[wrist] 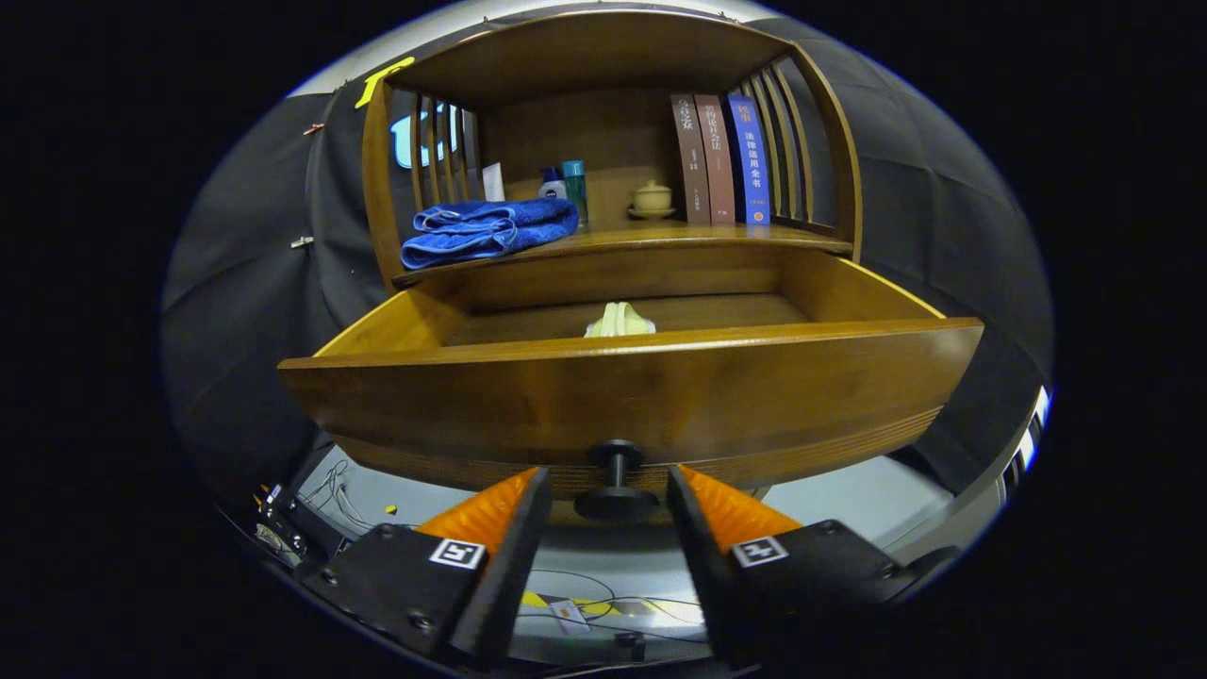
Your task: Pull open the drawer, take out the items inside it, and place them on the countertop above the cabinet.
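The wooden drawer stands pulled far out of the cabinet. Its dark round knob sits between my gripper's two fingertips, with a small gap on each side, so the gripper is open around it. Inside the drawer, near the middle of its floor, lies a pale yellowish folded item; the front wall hides its lower part. The countertop runs just above and behind the drawer.
On the countertop lie a folded blue towel at the left, two small bottles, a lidded teacup on a saucer, and three upright books at the right. Slatted side walls enclose the shelf. Cables lie on the floor below.
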{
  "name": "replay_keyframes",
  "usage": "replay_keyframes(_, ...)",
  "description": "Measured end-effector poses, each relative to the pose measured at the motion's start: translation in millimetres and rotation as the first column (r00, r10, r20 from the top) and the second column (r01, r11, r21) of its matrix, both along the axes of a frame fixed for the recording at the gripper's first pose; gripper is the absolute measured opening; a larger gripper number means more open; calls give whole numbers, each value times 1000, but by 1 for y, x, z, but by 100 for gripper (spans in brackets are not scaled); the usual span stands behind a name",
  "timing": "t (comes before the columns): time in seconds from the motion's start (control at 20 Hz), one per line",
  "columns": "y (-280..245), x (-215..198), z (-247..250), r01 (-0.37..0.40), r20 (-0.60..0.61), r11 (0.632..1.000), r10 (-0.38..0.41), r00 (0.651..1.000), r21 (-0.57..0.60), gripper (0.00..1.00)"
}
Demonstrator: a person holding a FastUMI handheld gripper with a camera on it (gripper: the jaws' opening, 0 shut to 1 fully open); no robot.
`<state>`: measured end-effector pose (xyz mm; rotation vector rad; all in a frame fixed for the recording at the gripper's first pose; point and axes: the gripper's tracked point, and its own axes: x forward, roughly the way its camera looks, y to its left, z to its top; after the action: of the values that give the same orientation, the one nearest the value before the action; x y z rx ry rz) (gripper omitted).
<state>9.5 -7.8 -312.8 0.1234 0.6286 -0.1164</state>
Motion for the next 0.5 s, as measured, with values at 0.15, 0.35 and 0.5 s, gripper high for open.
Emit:
replay_keyframes(0.15, 3, -5, 20, -5, 10, 1000, 5, 1000, 2, 89)
replay_keyframes(0.35, -1, 12, 72, 14, 34, 1000, -15, 999, 20, 91)
replay_keyframes(0.5, -7, 45, 100, 24, 40, 999, -24, 999, 23, 100)
